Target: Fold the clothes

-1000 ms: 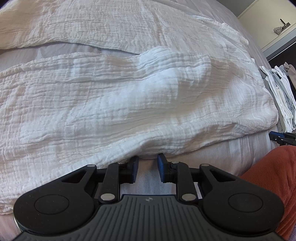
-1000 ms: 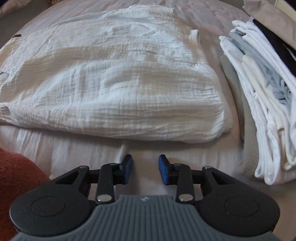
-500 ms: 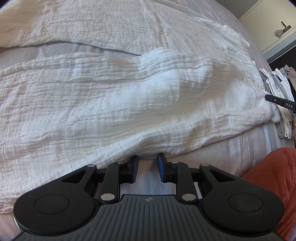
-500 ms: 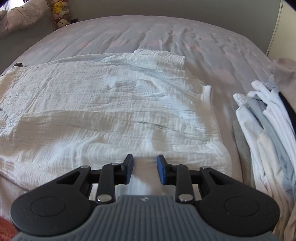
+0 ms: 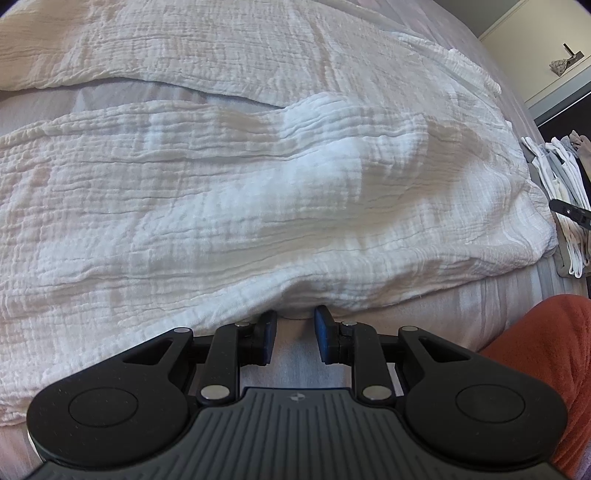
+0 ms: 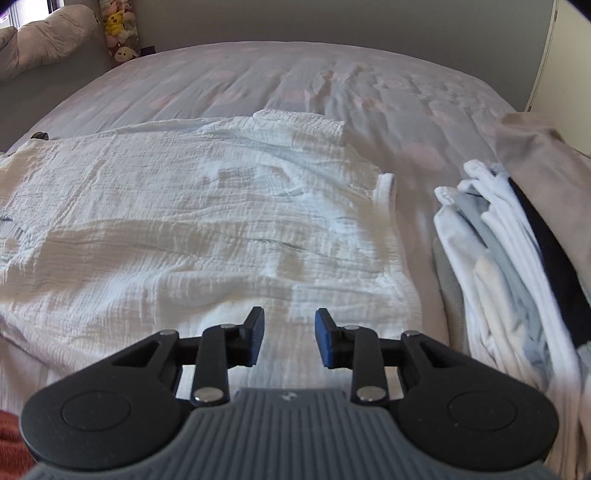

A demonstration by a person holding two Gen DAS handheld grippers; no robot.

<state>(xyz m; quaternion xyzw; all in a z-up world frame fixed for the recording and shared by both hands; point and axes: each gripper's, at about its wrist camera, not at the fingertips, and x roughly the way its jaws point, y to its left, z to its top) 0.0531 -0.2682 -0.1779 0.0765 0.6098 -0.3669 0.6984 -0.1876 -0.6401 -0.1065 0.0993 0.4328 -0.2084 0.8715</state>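
Observation:
A white crinkled gauze garment [image 5: 258,199] lies spread on the bed, folded lengthwise; it also shows in the right wrist view [image 6: 207,229]. My left gripper [image 5: 294,334] is open and empty, its fingertips at the garment's near edge, low over the sheet. My right gripper [image 6: 289,334] is open and empty, above the garment's near right corner. Part of the right gripper shows at the far right of the left wrist view [image 5: 570,212].
A stack of folded white, grey and dark clothes [image 6: 517,266] lies to the right of the garment, also in the left wrist view [image 5: 565,177]. The bed sheet [image 6: 332,85] stretches beyond. An orange-red cloth [image 5: 546,354] is near right. Plush toys [image 6: 120,33] stand far left.
My right gripper has moved forward from the bare sheet to over the garment's near right corner, tilting up. My left gripper has stayed at the garment's edge.

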